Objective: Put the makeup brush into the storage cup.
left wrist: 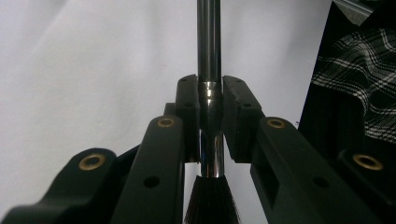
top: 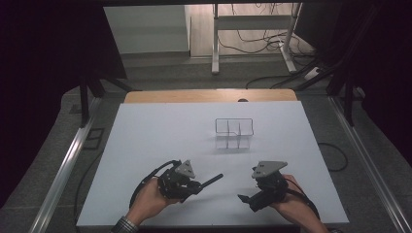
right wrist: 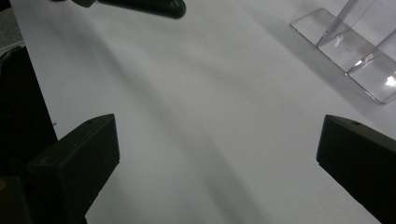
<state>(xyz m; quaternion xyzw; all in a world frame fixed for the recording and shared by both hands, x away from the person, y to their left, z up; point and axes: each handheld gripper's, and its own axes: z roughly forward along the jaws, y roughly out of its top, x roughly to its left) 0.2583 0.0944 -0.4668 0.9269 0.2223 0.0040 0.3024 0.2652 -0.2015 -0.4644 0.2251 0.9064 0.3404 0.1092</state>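
White board (top: 160,145) covers the tabletop, with a wooden edge and a floor of cables beyond it. Mid-table stands a clear acrylic organizer (top: 234,133), divided into compartments, well apart from both hands, with nothing between it and them. Nearer the person, the left gripper (top: 197,185) is clenched on a makeup brush (top: 210,181). Its dark handle lies nearly level, pointing right and slightly away toward the organizer. The left gripper view adds the shiny metal ferrule (left wrist: 209,107) pinched between the pads and black bristles (left wrist: 212,203) behind them. The right gripper (right wrist: 217,158) stands released, jaws wide over bare board.
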